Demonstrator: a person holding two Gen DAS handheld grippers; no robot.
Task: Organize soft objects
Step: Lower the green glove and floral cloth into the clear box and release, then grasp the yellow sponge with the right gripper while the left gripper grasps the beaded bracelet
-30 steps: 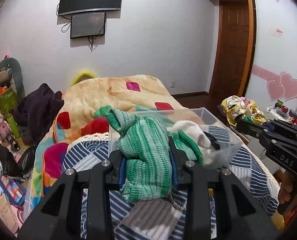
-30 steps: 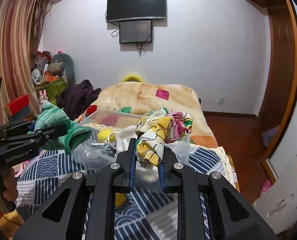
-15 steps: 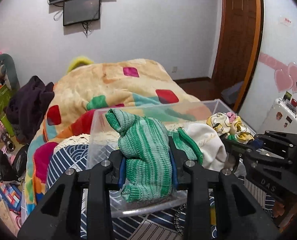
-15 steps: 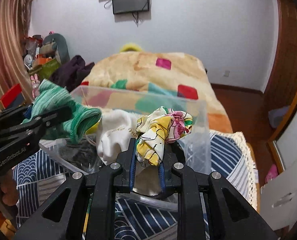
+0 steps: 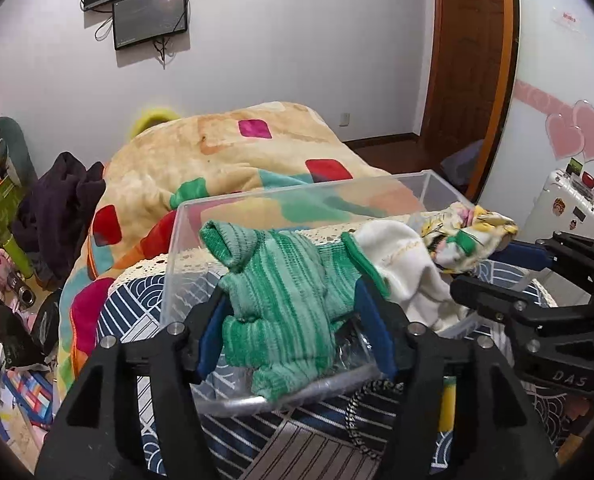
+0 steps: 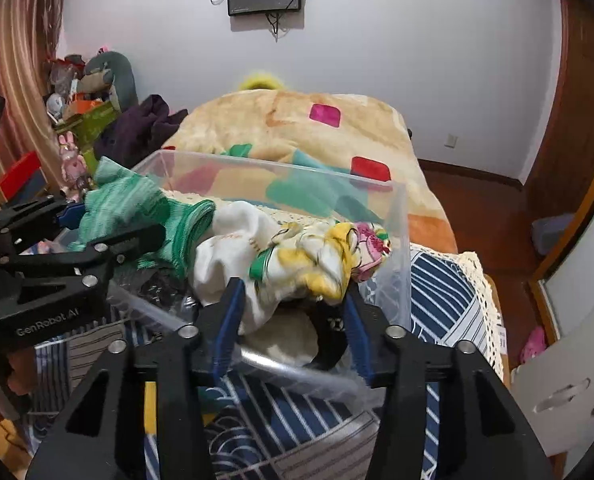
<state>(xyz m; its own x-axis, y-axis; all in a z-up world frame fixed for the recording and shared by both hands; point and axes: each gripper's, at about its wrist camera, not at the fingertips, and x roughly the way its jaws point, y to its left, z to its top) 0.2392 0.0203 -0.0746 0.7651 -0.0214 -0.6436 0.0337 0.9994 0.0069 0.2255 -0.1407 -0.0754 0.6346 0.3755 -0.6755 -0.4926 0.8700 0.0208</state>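
A clear plastic bin [image 5: 297, 200] [image 6: 393, 240] stands on a striped cloth on the bed. My left gripper [image 5: 293, 312] [image 6: 89, 228] is over the bin's near left part, its jaws spread, with a green knitted garment [image 5: 281, 292] [image 6: 133, 208] lying between them. My right gripper [image 6: 293, 300] [image 5: 509, 264] is over the bin's right part with jaws spread wide; a yellow floral cloth [image 6: 317, 260] [image 5: 469, 236] lies loose between them on a white garment [image 6: 233, 252] [image 5: 405, 264] inside the bin.
A patchwork blanket [image 5: 237, 160] covers the bed behind the bin. A dark garment [image 5: 57, 208] and toys [image 6: 97, 80] are piled at the left. A brown door [image 5: 469, 60] and a white cabinet [image 5: 569, 208] are to the right.
Both grippers moved forward over the bin and their jaws spread apart. The floral cloth dropped from the right gripper onto the white garment; the green garment sank lower between the left jaws.
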